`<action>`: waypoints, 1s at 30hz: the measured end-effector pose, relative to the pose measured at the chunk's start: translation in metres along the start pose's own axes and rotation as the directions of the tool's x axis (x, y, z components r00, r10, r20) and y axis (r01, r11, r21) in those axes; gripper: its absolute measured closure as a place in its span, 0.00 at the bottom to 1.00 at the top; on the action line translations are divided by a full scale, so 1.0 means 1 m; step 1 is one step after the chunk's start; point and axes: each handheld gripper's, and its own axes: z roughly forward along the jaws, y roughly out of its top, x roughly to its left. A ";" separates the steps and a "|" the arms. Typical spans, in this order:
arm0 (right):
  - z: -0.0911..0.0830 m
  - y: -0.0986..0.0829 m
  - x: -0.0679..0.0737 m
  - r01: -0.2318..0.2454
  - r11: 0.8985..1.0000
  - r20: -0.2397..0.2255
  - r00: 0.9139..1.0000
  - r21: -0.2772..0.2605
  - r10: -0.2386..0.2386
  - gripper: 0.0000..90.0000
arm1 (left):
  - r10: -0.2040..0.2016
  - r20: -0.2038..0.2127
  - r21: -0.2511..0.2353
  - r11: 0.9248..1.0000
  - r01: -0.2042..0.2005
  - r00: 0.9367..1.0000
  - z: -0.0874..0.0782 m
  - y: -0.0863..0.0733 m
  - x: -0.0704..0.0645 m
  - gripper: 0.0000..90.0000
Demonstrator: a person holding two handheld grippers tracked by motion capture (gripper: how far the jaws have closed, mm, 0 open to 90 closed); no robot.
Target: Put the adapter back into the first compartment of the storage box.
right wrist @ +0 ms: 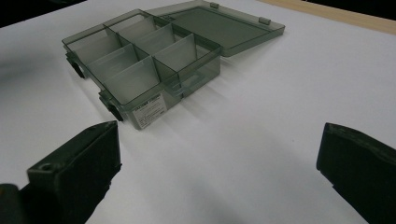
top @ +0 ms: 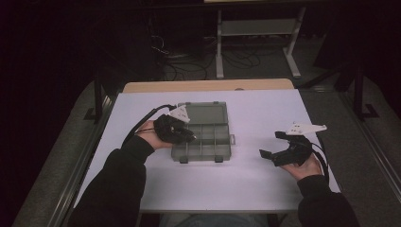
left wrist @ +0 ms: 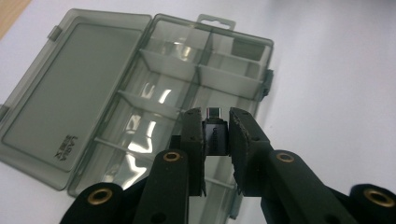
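A smoky clear compartment box (top: 208,144) lies open at the table's middle, its lid (top: 204,114) folded flat on the far side. My left gripper (top: 188,137) hovers over the box's left compartments and is shut on a small black USB adapter (left wrist: 215,132) with a metal plug end, seen in the left gripper view (left wrist: 215,135) above the dividers (left wrist: 154,105). My right gripper (top: 269,150) stands open over bare table to the right of the box, nothing between its jaws. The right gripper view (right wrist: 219,158) shows the box (right wrist: 140,60) with several empty compartments.
The white table top (top: 255,184) has free room right of and in front of the box. A wooden strip (top: 208,85) runs along the far edge. Beyond it, a white frame (top: 257,28) and cables lie on the dark floor.
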 end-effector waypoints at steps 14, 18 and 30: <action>0.001 0.000 0.000 0.003 1.000 -0.005 1.000 0.003 -0.003 0.00 | -0.042 -0.015 -0.005 0.999 0.042 0.999 0.001 -0.010 0.022 0.85; 0.000 0.000 0.000 0.003 1.000 -0.006 1.000 0.007 -0.003 0.00 | -0.048 -0.013 -0.010 0.999 0.048 0.999 0.001 -0.013 0.029 0.85; -0.003 -0.002 0.000 -0.004 1.000 0.001 1.000 0.010 0.004 0.00 | -0.094 -0.024 0.021 0.995 0.094 0.995 0.016 -0.023 0.052 0.85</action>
